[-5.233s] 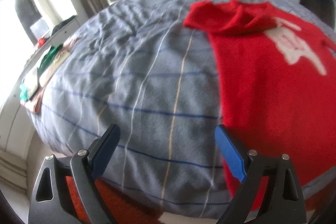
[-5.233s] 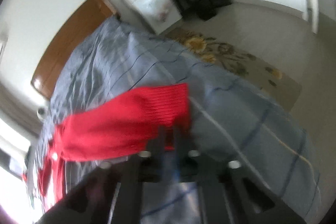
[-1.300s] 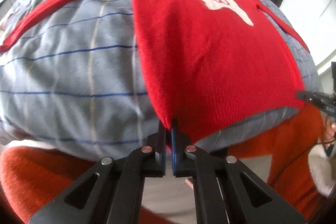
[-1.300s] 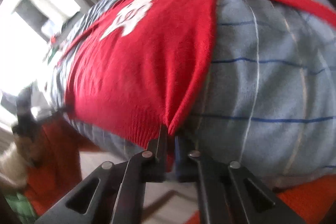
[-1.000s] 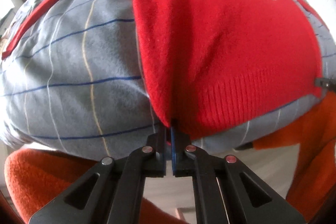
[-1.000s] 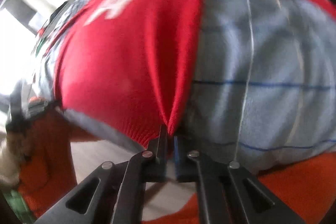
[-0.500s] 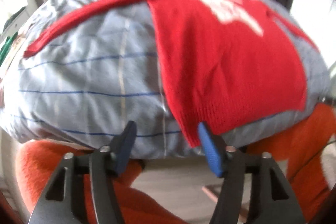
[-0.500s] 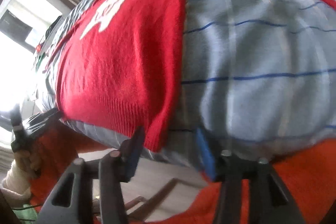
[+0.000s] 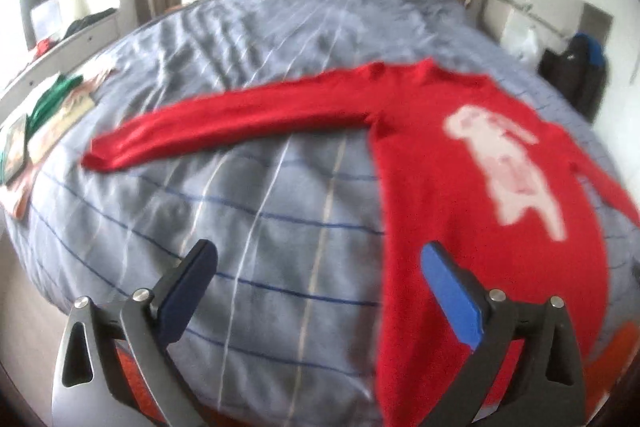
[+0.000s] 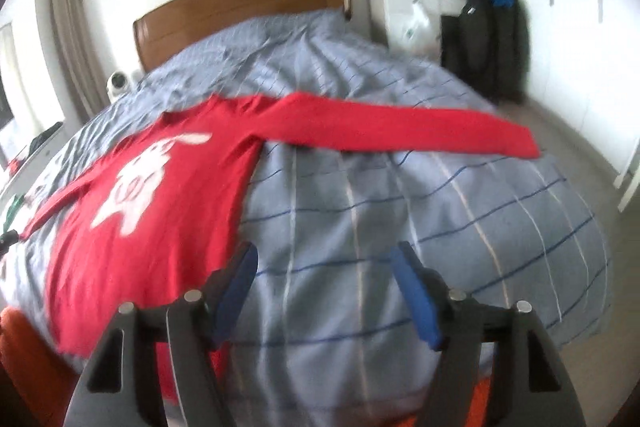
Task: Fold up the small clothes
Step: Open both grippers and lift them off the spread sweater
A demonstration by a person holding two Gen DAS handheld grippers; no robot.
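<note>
The left gripper (image 9: 316,267) is hanging over the bed (image 9: 256,211) left of the sweater (image 9: 460,195), jaws opening, nothing between them. The sweater is lying flat, sleeves spread. Right of it, the right gripper (image 10: 325,271) is opening too, empty.

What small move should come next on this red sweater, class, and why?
Probably take the left claw to the left sleeve's cuff and fold it across the body. The sweater lies flat, sleeves spread; both claws are opening with nothing between them.
</note>
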